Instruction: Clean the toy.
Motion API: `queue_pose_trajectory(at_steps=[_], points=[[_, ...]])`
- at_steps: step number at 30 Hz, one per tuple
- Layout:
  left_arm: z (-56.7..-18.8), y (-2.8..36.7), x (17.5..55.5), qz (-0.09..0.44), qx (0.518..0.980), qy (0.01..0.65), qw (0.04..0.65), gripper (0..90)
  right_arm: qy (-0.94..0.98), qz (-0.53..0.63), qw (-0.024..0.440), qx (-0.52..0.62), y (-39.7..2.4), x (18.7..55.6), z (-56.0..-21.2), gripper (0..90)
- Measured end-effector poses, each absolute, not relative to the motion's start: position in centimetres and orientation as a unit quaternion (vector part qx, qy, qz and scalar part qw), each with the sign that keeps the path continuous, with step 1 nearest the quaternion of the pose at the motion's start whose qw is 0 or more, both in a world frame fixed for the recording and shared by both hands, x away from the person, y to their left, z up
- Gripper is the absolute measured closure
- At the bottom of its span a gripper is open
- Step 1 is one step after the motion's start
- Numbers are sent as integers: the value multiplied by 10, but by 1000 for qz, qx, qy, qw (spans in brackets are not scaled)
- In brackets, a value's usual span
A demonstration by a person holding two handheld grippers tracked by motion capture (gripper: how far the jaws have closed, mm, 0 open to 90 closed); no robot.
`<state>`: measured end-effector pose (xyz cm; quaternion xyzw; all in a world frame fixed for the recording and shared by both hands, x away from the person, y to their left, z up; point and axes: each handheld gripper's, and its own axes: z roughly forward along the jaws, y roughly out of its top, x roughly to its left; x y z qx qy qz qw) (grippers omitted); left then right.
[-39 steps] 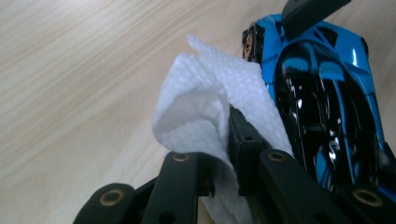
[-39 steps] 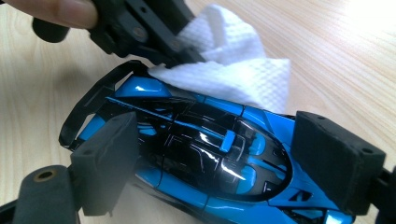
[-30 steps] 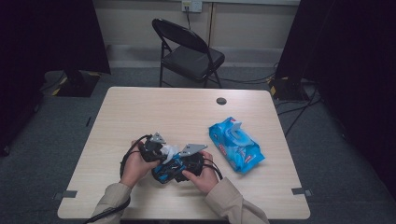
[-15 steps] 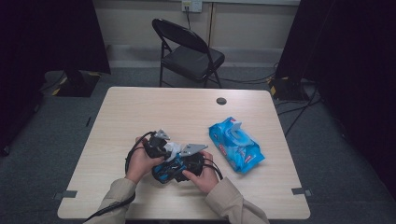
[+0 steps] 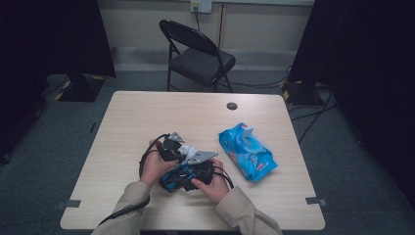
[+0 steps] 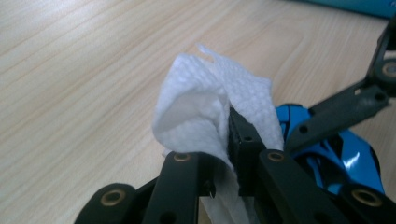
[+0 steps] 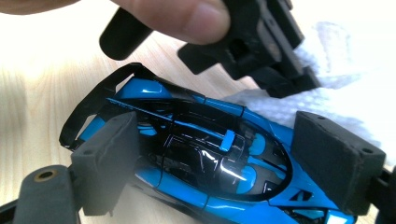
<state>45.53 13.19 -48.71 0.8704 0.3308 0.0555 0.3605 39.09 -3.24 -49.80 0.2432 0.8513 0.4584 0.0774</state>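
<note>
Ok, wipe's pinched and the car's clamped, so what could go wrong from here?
The wipe is held by a small fold in the left gripper, so rubbing could pull it free. The right gripper clamps the glossy blue toy car across its curved sides, so it could twist or slip. Both grippers sit close together and could knock.

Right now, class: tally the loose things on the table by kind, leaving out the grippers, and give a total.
Blue toy car: 1
White wipe: 1
Blue wipes pack: 1
Total: 3
</note>
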Motion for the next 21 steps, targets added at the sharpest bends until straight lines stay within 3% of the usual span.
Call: queue_pose_trajectory(at_steps=[21], points=[[-458, 175, 433, 89, 856, 354, 366, 818, 849, 464, 76, 240, -33, 391, -499, 150]])
